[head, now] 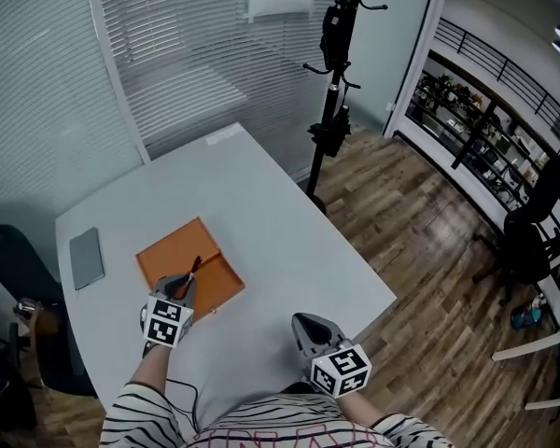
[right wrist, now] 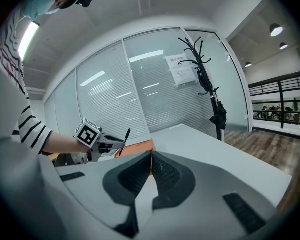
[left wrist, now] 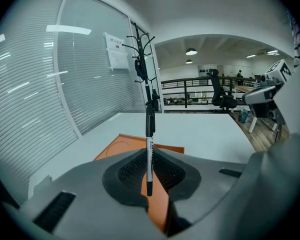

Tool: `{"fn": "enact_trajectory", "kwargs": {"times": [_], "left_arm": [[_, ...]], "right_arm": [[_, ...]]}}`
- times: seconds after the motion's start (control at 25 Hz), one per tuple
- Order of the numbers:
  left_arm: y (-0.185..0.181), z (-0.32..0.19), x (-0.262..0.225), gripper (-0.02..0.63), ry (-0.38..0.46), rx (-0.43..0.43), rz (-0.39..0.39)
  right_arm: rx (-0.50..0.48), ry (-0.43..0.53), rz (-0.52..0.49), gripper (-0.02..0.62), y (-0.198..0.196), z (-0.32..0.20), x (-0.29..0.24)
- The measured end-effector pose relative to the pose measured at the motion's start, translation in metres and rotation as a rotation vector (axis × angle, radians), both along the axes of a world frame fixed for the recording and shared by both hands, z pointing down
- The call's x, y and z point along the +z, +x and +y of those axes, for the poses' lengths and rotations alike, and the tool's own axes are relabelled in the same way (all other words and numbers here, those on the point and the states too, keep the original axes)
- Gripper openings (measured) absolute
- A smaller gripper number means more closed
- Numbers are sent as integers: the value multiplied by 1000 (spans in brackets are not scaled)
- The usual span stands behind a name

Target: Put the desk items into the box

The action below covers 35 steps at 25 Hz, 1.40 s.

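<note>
My left gripper point(head: 184, 287) is shut on a black and white pen point(left wrist: 149, 149) that stands upright between its jaws; it hangs over the near edge of the flat orange box point(head: 189, 266) on the white table point(head: 280, 222). The pen point(head: 192, 273) points up and away over the box. From the right gripper view the left gripper point(right wrist: 110, 145) and its pen point(right wrist: 125, 137) show at the left, with the orange box point(right wrist: 140, 146) behind. My right gripper point(head: 310, 329) sits near the table's front edge, shut, nothing between its jaws.
A grey flat pad point(head: 86, 257) lies on the table left of the box. A black coat stand point(head: 334, 91) rises beyond the table's far right corner. Glass walls with blinds run behind. Wooden floor and a black office chair point(head: 541, 222) lie to the right.
</note>
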<state>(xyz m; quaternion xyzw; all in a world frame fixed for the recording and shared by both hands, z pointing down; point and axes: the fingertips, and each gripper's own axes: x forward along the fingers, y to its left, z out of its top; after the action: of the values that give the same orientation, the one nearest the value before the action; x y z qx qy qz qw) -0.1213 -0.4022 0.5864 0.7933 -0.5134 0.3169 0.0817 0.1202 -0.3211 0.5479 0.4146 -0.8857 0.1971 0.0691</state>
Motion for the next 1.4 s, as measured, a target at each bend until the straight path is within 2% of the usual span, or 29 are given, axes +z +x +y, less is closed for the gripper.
{"fn": "enact_trajectory", "kwargs": {"times": [0.16, 0.6, 0.8, 1.12, 1.4], "left_arm": [[3, -12, 22, 54, -50, 17, -20], [4, -25, 94, 54, -286, 17, -36], [4, -29, 117, 54, -368, 25, -58], [4, -46, 140, 54, -453, 47, -134], [5, -44, 156, 54, -524, 41, -142]], "right_arm": [[17, -17, 1, 26, 4, -1, 9], [39, -42, -7, 26, 3, -6, 17], [49, -54, 2, 26, 4, -9, 21], [58, -83, 8, 26, 7, -14, 32], [45, -87, 6, 26, 2, -23, 35]]}}
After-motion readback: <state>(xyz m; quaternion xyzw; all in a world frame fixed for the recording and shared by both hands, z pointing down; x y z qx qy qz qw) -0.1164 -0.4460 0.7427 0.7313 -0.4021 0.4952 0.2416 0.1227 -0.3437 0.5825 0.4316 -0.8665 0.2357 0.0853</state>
